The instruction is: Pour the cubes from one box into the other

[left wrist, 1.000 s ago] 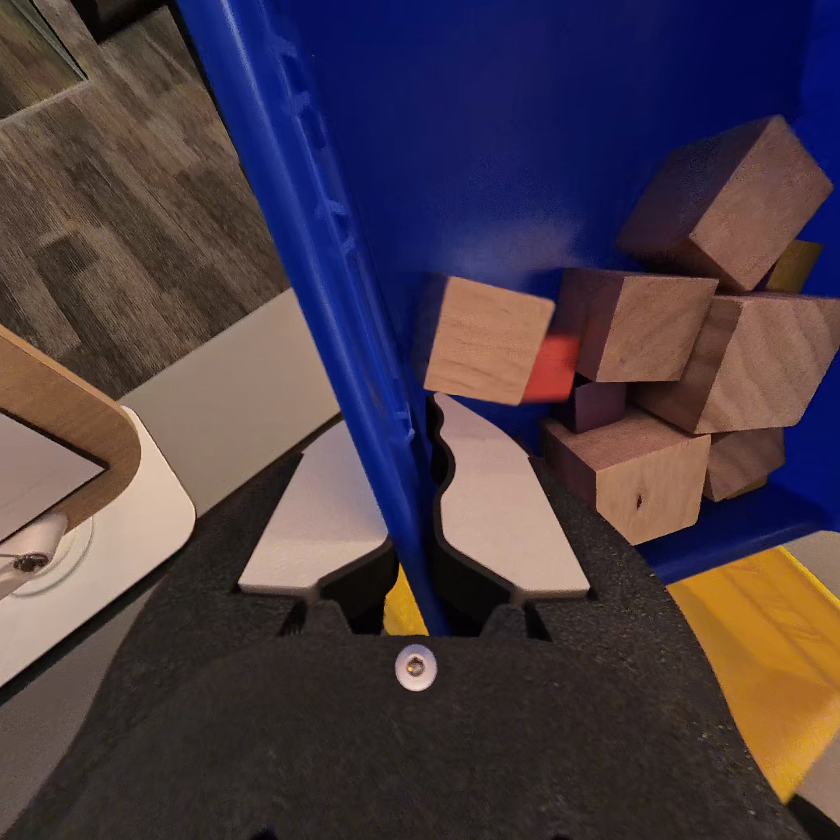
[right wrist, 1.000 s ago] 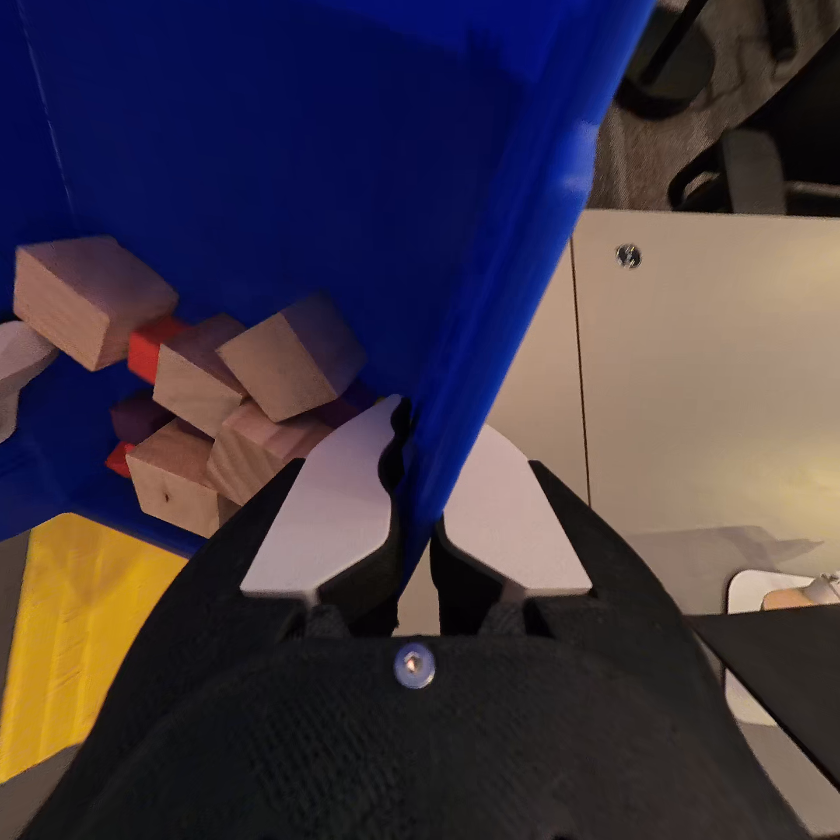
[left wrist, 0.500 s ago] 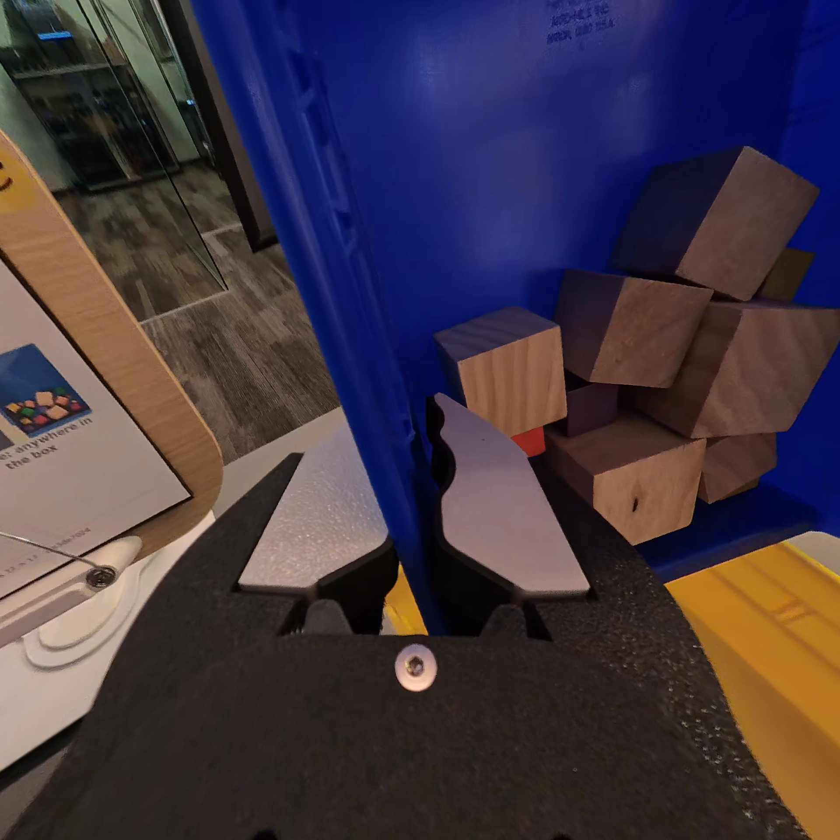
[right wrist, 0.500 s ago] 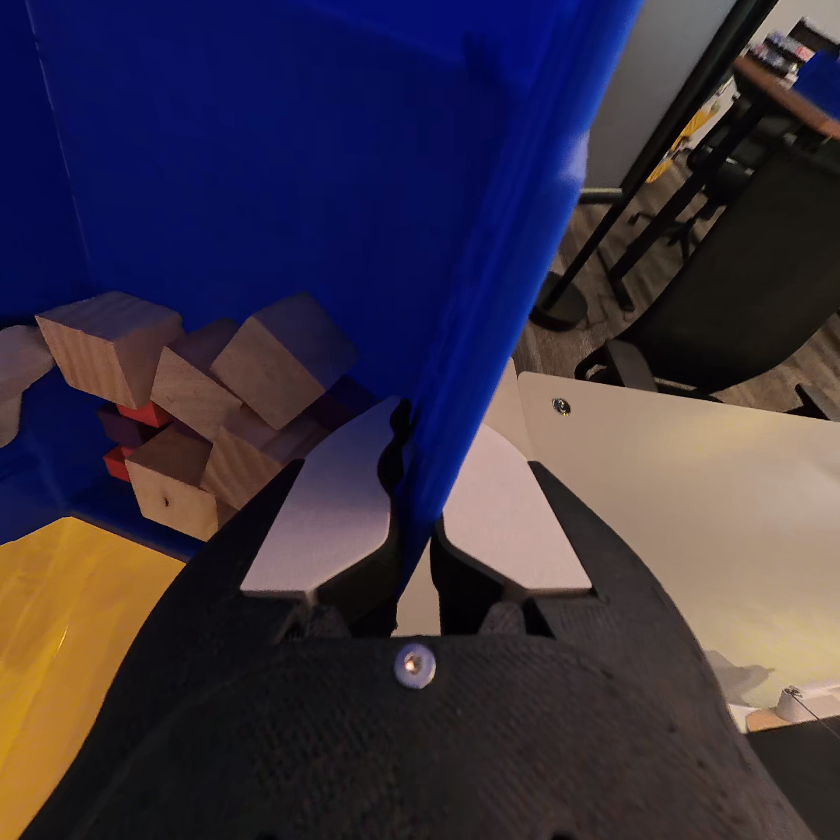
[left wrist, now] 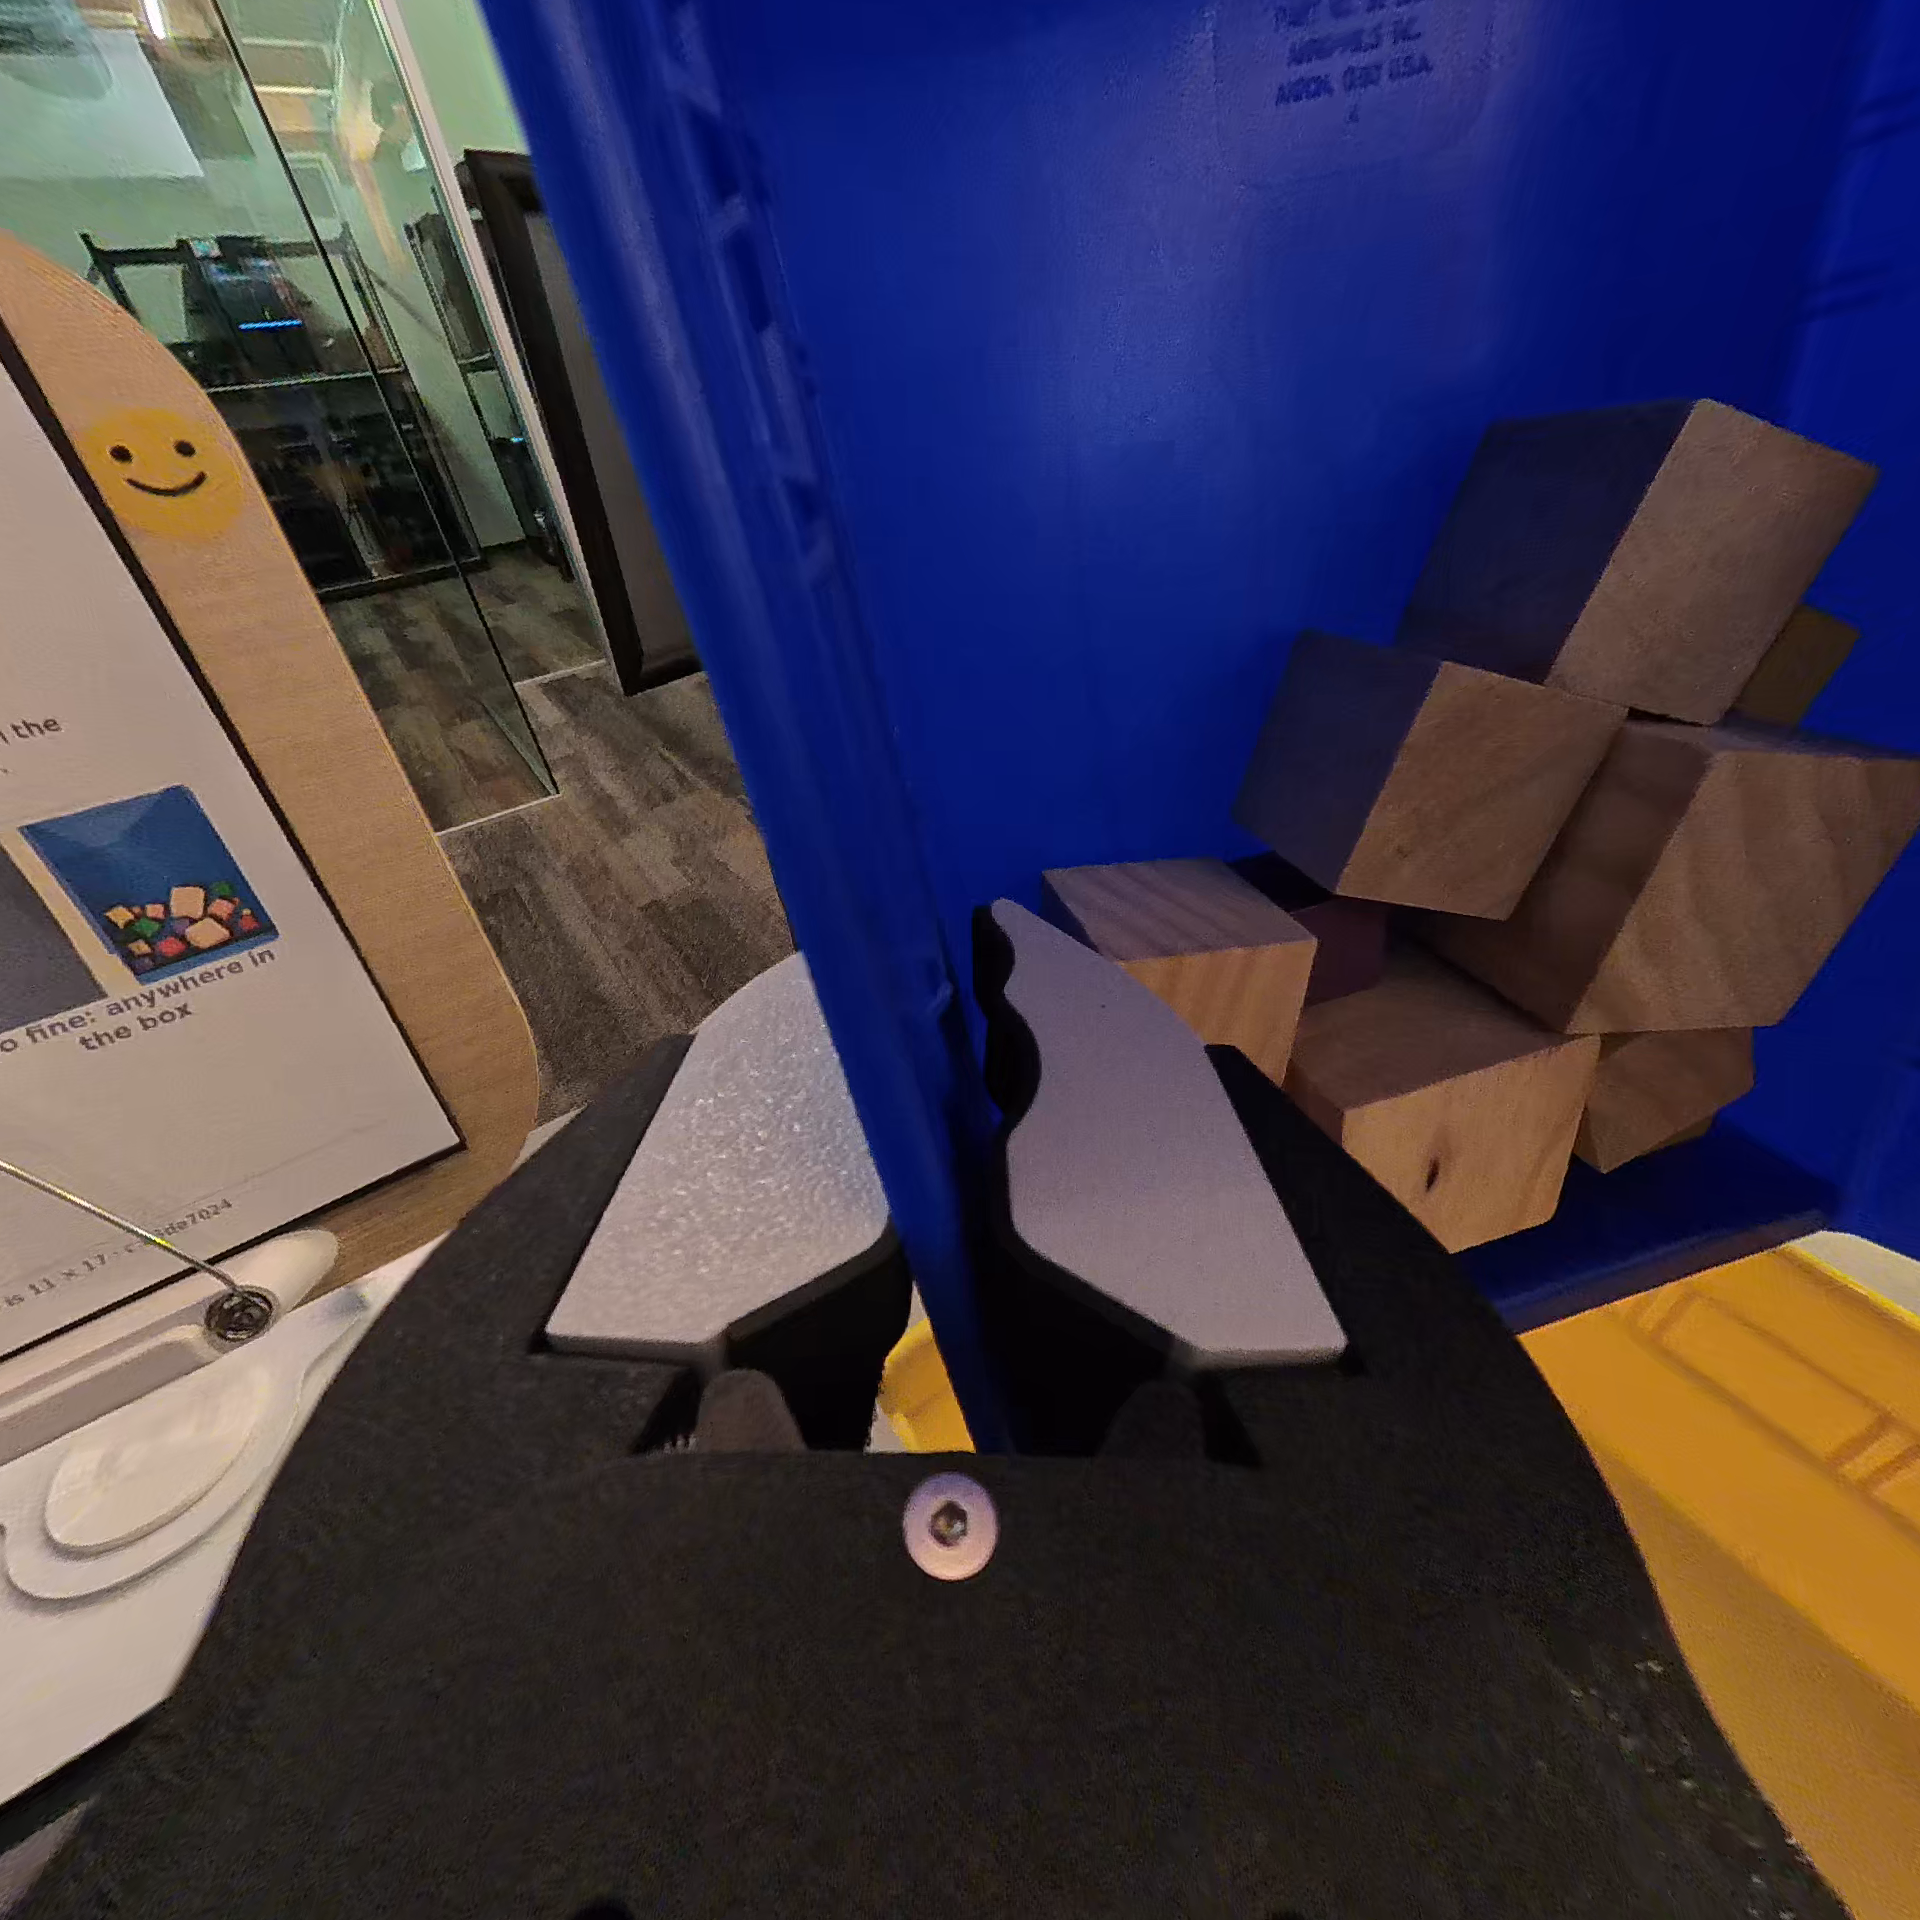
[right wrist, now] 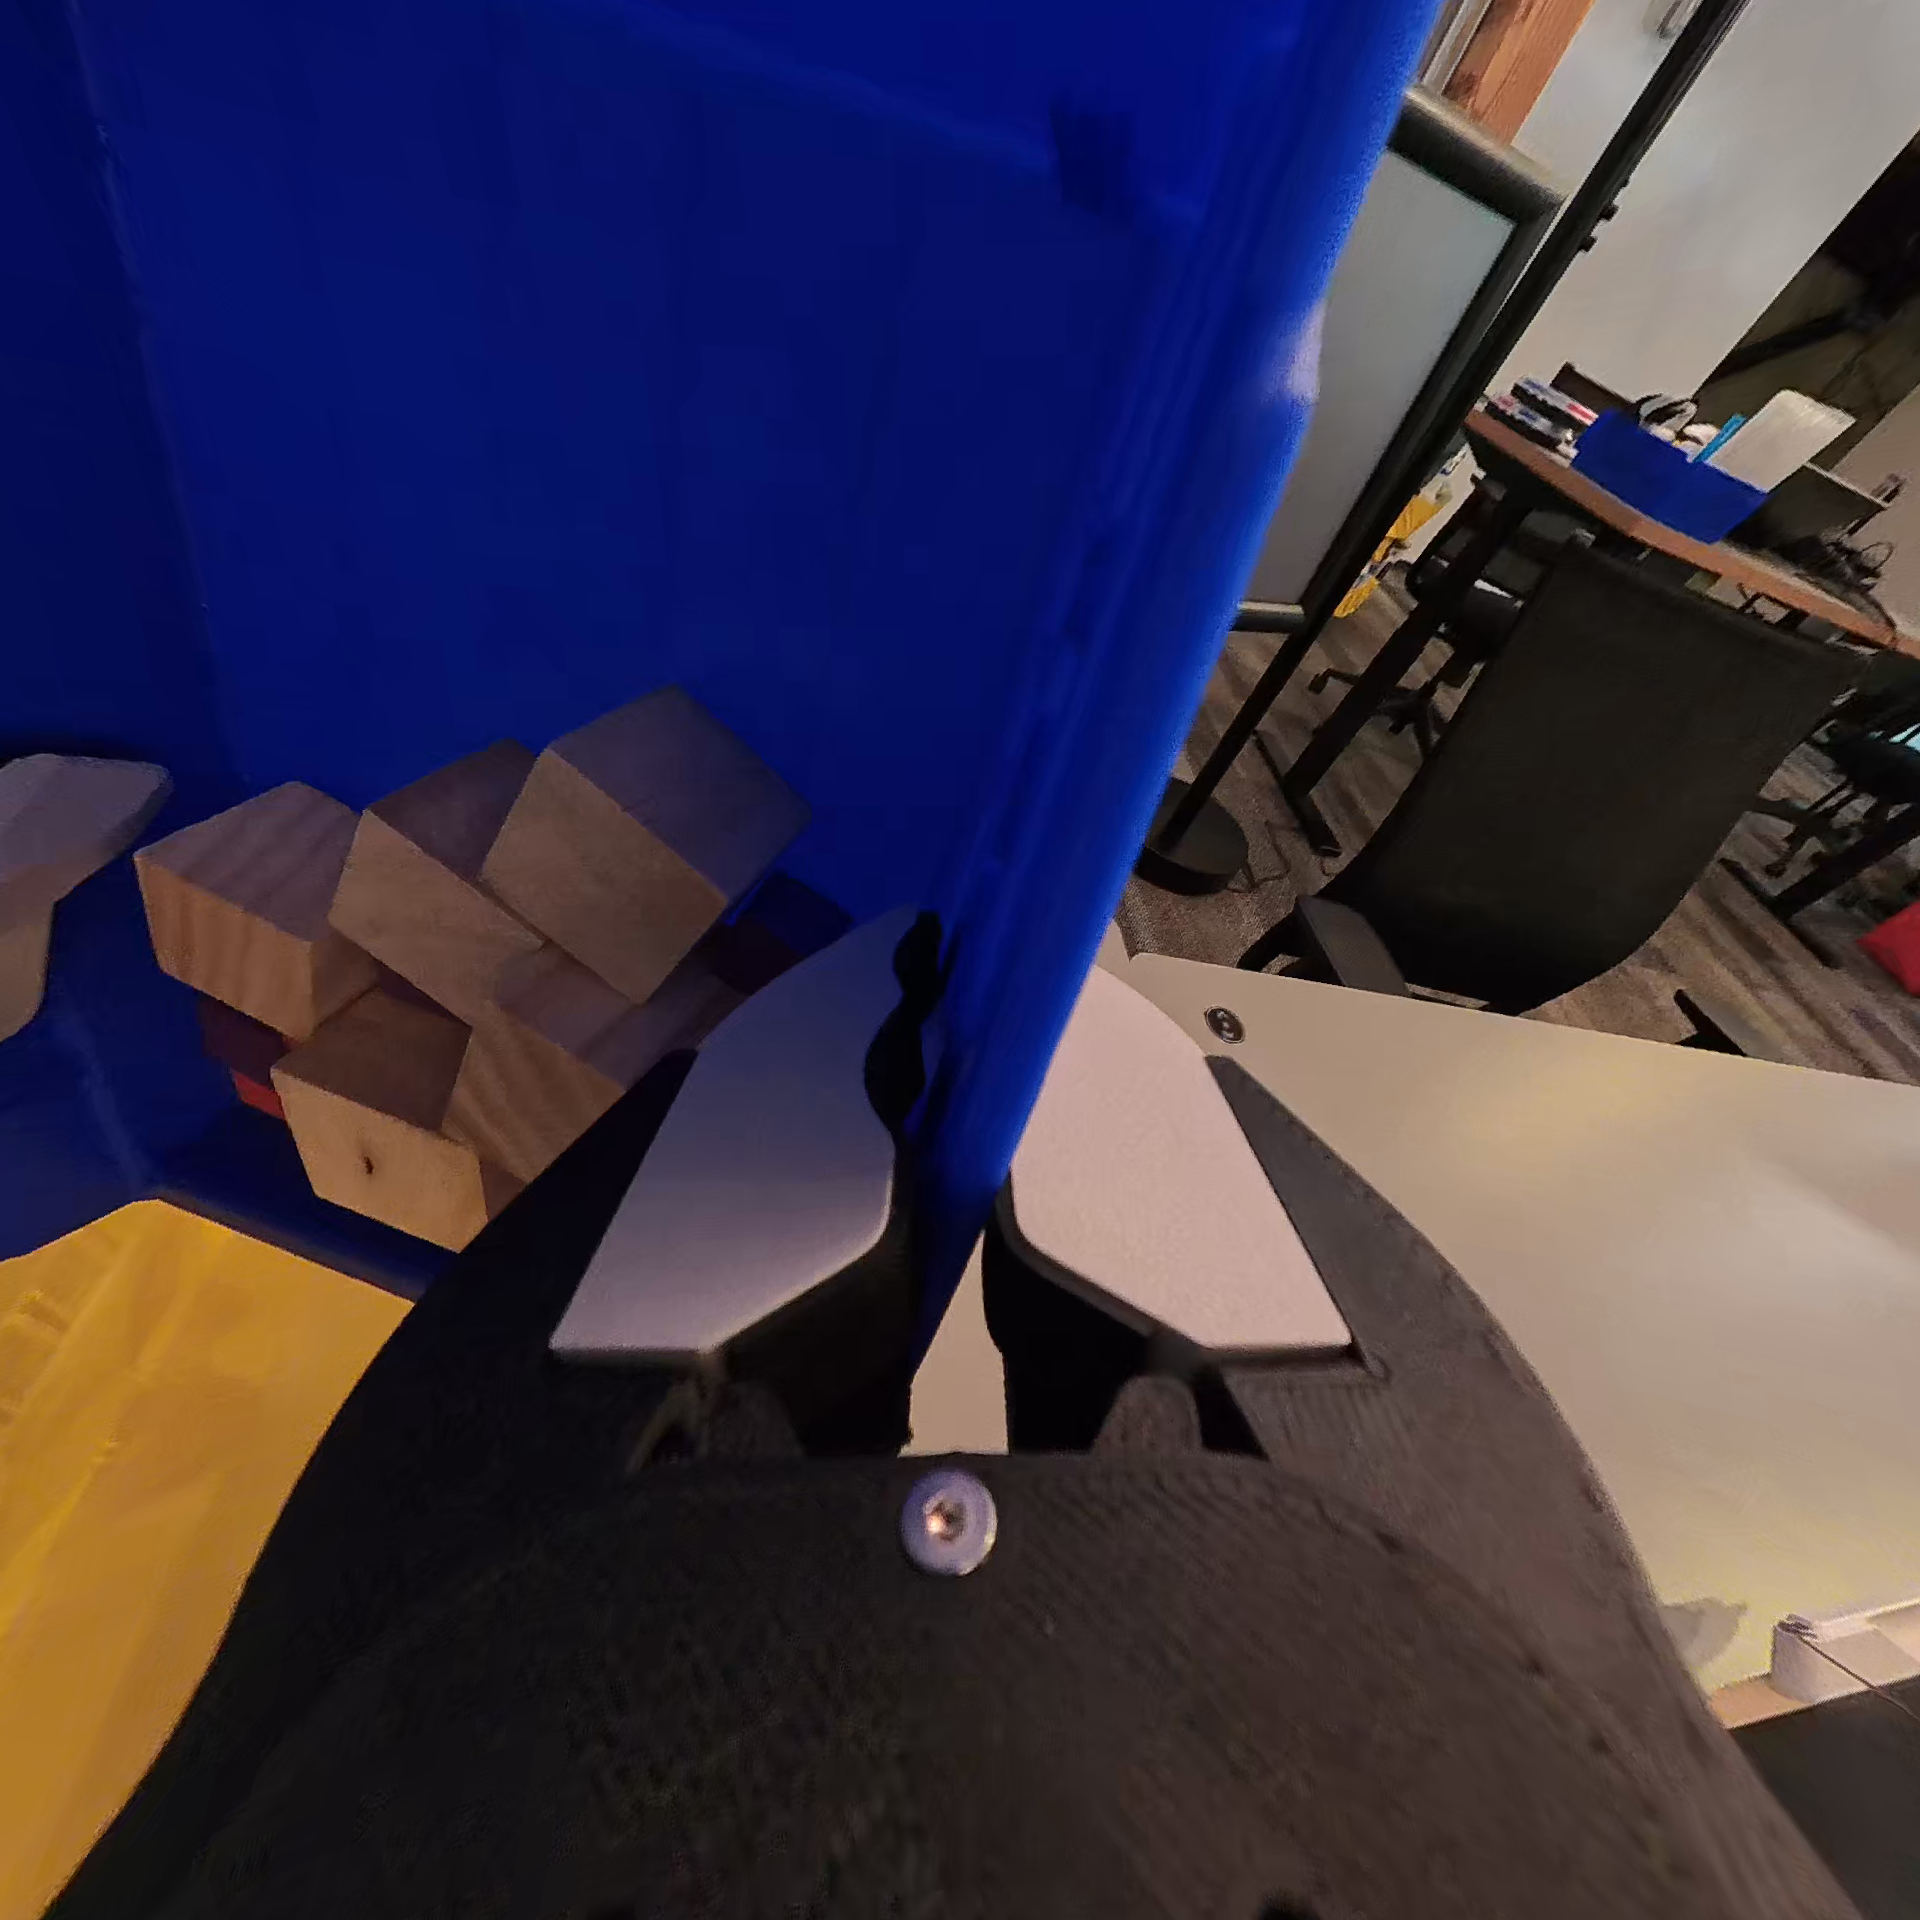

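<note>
Clamping tipped blue box walls w/ L gripper & R gripper, cubes piled above yellow box.

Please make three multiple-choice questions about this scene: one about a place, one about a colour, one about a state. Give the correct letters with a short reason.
1. Where do the wooden cubes lie?
A. in the blue box
B. on the floor
C. on a chair

2. What colour is the box below the blue box?
A. green
B. yellow
C. white

3. What is the left gripper doing?
A. hanging open
B. holding a cube
C. clamping the blue box's wall

Answers: 1 A, they pile against its lower wall; 2 B, yellow shows beneath; 3 C, the wall sits between its fingers.
</note>
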Demonstrator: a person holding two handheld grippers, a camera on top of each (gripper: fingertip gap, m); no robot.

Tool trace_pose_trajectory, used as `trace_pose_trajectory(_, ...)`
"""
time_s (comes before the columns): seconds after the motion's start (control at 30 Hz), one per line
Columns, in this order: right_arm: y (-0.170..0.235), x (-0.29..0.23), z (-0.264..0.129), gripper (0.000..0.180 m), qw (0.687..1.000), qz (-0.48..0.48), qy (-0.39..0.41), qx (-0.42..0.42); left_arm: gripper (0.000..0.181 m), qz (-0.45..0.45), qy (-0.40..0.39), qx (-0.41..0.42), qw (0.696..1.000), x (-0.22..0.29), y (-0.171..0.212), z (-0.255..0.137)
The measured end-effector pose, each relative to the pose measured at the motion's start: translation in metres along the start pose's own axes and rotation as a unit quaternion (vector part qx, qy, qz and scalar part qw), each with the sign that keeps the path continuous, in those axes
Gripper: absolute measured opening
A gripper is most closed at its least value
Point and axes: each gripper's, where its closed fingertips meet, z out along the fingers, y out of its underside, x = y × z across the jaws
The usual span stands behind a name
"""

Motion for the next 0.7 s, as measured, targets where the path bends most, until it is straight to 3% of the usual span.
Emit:
trace_pose_trajectory(0.2,-0.009,-0.002,-0.016,0.006,0.998,-0.017,0.022,0.055,0.009,-0.002,-0.004,0.058,0.998,0.002,-0.006,-0.008)
trace_pose_trajectory(0.7,-0.004,-0.004,-0.031,0.006,0.995,-0.033,0.042,0.083,0.008,-0.006,0.002,0.093,0.996,0.006,-0.004,-0.014)
